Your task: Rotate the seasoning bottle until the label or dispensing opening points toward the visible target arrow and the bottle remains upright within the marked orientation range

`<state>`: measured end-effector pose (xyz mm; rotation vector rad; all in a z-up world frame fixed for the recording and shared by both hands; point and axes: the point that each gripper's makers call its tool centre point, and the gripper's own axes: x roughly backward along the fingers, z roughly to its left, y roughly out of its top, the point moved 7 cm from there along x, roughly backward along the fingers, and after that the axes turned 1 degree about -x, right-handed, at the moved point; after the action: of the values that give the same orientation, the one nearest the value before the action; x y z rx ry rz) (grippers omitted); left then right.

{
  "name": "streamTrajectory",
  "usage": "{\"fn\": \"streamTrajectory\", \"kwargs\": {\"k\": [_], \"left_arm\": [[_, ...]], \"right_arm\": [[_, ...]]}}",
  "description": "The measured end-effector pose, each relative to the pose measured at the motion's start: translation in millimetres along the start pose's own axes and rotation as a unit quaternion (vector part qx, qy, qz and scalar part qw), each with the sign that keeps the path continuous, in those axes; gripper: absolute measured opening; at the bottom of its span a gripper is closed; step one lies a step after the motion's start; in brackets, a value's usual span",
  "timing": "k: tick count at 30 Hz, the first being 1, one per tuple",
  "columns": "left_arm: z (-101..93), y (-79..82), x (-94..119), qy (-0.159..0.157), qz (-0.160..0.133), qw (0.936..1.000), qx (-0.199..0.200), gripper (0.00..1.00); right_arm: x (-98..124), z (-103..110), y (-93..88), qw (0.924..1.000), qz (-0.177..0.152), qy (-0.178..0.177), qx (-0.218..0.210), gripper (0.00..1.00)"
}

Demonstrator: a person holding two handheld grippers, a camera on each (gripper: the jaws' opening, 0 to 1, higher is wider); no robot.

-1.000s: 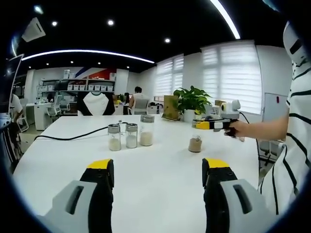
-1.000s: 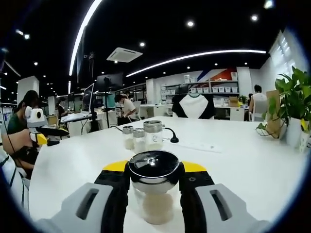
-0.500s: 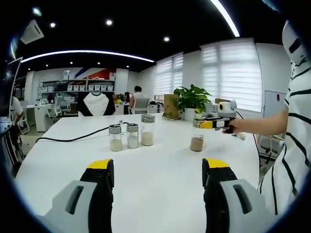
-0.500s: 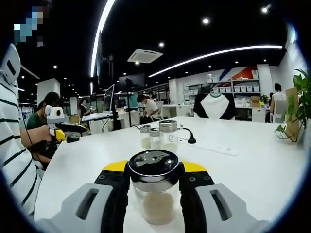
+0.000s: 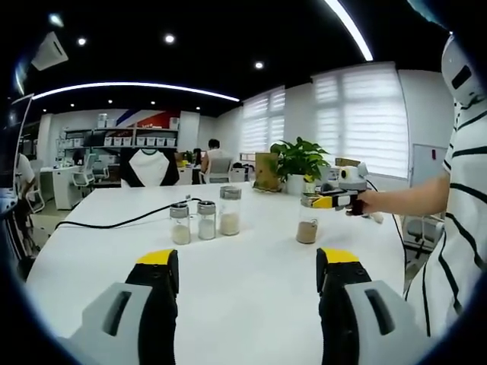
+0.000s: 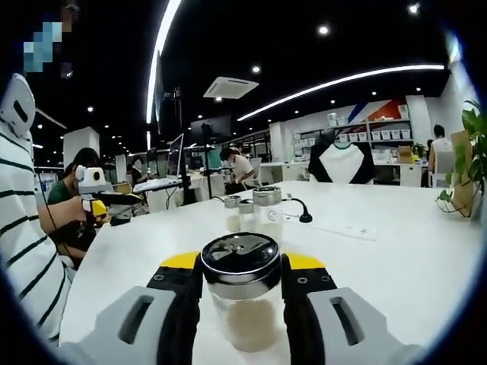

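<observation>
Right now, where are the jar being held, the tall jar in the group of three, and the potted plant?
Held jar (image 6: 240,258), right gripper view: dark lid.
Tall jar (image 5: 230,215), left gripper view: glass body.
Potted plant (image 5: 300,156), left gripper view: leaves.

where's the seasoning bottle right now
In the right gripper view, the seasoning bottle sits upright between the right gripper fingers, in front of three jars.

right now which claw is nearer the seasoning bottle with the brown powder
Right. The right claw is shut on the seasoning bottle, jaws pressing both its sides. The left claw is open over bare table, well away from it.
</observation>
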<state>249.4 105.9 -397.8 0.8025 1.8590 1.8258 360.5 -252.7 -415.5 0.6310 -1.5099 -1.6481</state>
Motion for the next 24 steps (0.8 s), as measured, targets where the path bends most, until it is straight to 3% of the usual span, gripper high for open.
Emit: {"fn": "streamTrajectory", "kwargs": {"k": [7,12,15,19,24], "left_arm": [[-1.3,-5.2,2,0.002,0.001,1.0,0.007,0.78],[-1.4,-4.3,1,0.001,-0.002,1.0,0.009,0.78],[-1.4,-2.9,1,-0.001,-0.004,1.0,0.008,0.78],[-0.3,-3.2,2,0.0,-0.008,0.9999,0.012,0.78],[0.8,-4.2,4,0.003,-0.007,0.9999,0.013,0.78]], "right_arm": [[2,5,4.5,0.9976,-0.041,-0.046,-0.03,0.42],[1,6,3.2,0.9902,-0.062,-0.101,-0.073,0.45],[0,11,3.9,0.9891,-0.066,-0.119,-0.056,0.41],[0,13,3.1,0.9835,-0.069,-0.153,-0.066,0.4],[0,16,4.8,0.9802,-0.064,-0.183,-0.038,0.39]]}}
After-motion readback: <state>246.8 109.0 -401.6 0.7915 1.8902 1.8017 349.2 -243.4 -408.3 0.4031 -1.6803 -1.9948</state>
